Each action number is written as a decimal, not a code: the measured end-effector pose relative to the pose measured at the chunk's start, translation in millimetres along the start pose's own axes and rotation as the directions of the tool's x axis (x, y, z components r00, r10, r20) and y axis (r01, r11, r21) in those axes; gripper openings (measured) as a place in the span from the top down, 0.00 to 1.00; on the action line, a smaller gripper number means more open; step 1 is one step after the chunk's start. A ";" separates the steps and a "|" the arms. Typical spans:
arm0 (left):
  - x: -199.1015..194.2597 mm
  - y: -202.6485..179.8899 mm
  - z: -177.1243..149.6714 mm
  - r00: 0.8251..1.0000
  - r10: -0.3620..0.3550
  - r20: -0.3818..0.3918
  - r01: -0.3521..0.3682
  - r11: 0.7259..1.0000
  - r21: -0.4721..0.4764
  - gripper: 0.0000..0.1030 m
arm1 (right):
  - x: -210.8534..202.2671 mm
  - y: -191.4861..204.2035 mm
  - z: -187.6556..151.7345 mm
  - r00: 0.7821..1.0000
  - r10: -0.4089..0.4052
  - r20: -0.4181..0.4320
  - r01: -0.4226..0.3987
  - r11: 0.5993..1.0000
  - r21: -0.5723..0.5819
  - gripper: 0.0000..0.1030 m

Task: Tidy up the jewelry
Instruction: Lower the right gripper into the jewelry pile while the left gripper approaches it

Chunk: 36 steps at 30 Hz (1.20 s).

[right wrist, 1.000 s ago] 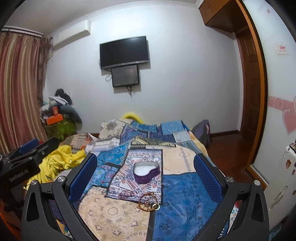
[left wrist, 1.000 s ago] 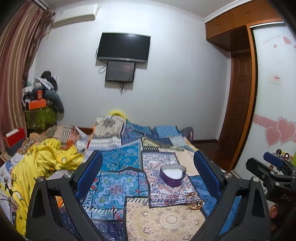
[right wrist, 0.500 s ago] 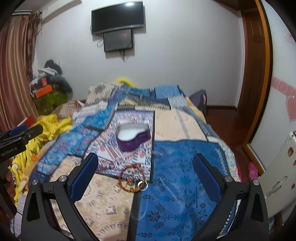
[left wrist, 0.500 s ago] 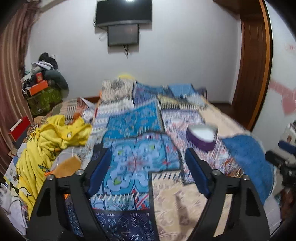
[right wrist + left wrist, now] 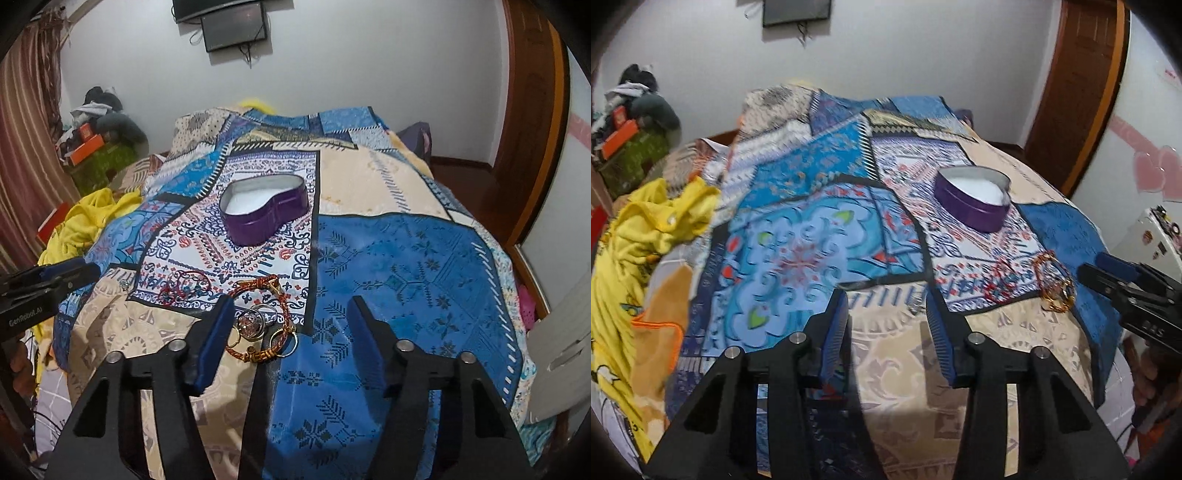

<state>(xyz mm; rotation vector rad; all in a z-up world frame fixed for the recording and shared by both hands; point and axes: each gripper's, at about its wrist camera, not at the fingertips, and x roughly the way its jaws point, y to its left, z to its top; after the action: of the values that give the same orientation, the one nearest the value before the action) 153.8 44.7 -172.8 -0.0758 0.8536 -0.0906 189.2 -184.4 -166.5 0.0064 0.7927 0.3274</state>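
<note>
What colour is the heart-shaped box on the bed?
Purple outside, white inside; the heart-shaped box shows best in the right wrist view.

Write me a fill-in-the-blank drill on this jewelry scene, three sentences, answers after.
1. The purple box on the patchwork bedspread is shaped like a ____.
2. The box's lining is ____ in color.
3. The orange cord bracelet lies nearest the ____ hand-held gripper, whose jaws are open.

Missing words: heart; white; right
</note>
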 end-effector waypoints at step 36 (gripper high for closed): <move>32.6 -0.5 3.2 0.985 -0.150 -0.091 0.142 0.986 -0.089 0.79 | 29.6 18.0 -3.5 0.992 0.075 -0.101 -0.082 0.994 -0.068 0.86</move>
<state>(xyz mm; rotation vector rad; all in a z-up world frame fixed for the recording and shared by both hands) 177.5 40.7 -195.0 -0.2132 0.9491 -0.1977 200.9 -159.0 -187.3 -0.0469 0.8789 0.4336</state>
